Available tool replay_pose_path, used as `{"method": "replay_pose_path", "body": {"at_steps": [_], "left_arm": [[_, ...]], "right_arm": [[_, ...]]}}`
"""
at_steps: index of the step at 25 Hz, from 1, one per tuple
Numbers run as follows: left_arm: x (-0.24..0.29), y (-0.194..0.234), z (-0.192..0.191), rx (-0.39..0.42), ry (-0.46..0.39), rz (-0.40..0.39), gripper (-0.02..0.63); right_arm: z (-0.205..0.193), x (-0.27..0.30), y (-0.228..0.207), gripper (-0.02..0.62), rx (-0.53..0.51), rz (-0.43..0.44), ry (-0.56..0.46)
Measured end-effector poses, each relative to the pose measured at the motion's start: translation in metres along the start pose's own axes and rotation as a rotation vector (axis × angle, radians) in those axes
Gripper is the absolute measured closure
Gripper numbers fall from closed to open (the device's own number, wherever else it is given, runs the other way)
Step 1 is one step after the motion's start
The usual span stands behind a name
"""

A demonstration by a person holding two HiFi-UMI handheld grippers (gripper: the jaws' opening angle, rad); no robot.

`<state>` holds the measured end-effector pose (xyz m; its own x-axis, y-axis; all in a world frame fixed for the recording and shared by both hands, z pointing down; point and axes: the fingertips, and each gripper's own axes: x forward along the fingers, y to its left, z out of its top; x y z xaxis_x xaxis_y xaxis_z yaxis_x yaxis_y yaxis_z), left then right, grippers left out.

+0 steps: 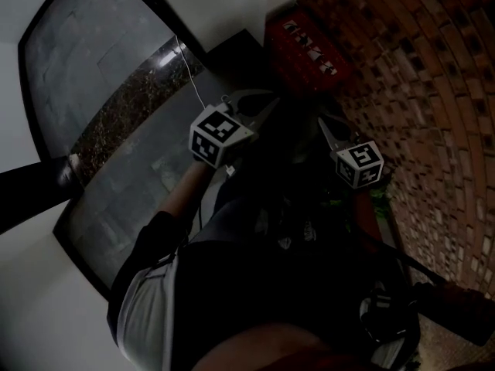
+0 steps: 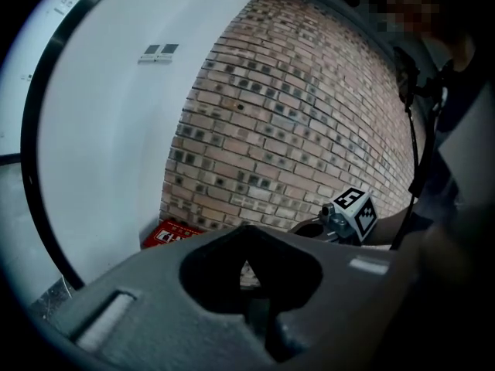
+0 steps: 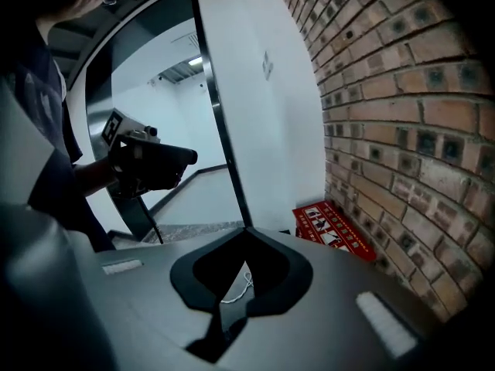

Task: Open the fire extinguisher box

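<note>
The red fire extinguisher box [image 1: 309, 49] stands low on the floor, in the corner where the brick wall meets the white wall; it also shows as the red box [image 2: 172, 233] and the red box [image 3: 332, 229], its printed lid closed. My left gripper [image 2: 246, 229] is shut and holds nothing, well short of the box. My right gripper [image 3: 247, 230] is shut too, empty, also short of the box. In the head view the left marker cube [image 1: 219, 134] and right marker cube [image 1: 360, 163] hang side by side below the box.
A brick wall [image 1: 433, 114] runs along the right. A white wall [image 2: 116, 130] and a dark-framed glass panel [image 3: 209, 107] close the left. A white cord [image 3: 241, 284] lies on the grey floor. The person's body fills the lower head view.
</note>
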<state>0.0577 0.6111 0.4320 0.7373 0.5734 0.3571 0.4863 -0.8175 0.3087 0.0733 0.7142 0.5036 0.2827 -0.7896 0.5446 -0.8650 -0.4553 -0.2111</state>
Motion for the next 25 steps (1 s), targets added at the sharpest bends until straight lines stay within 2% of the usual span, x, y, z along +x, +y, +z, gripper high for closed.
{"method": "replay_pose_path", "body": {"at_steps": [5,12,18,22,24,25], "left_arm": [[0.000,0.025,0.000,-0.030,-0.001,-0.001,0.607],[0.016,0.047,0.002,-0.047,0.021,0.001,0.607],[0.042,0.066,0.011,-0.039,0.072,0.036,0.607],[0.068,0.077,0.028,-0.014,0.106,0.053,0.607],[0.082,0.080,0.037,0.002,0.117,0.059,0.607],[0.088,0.080,0.042,0.009,0.119,0.060,0.607]], "right_arm": [[-0.007,0.017,-0.002,0.597,-0.077,-0.020,0.104],[-0.011,0.037,-0.036,0.597,0.010,-0.080,0.146],[-0.030,0.059,-0.085,0.597,0.001,-0.120,0.175],[-0.041,0.083,-0.116,0.597,0.027,-0.089,0.235],[-0.043,0.096,-0.128,0.597,-0.008,-0.076,0.254],[-0.045,0.101,-0.134,0.576,-0.037,-0.073,0.266]]}}
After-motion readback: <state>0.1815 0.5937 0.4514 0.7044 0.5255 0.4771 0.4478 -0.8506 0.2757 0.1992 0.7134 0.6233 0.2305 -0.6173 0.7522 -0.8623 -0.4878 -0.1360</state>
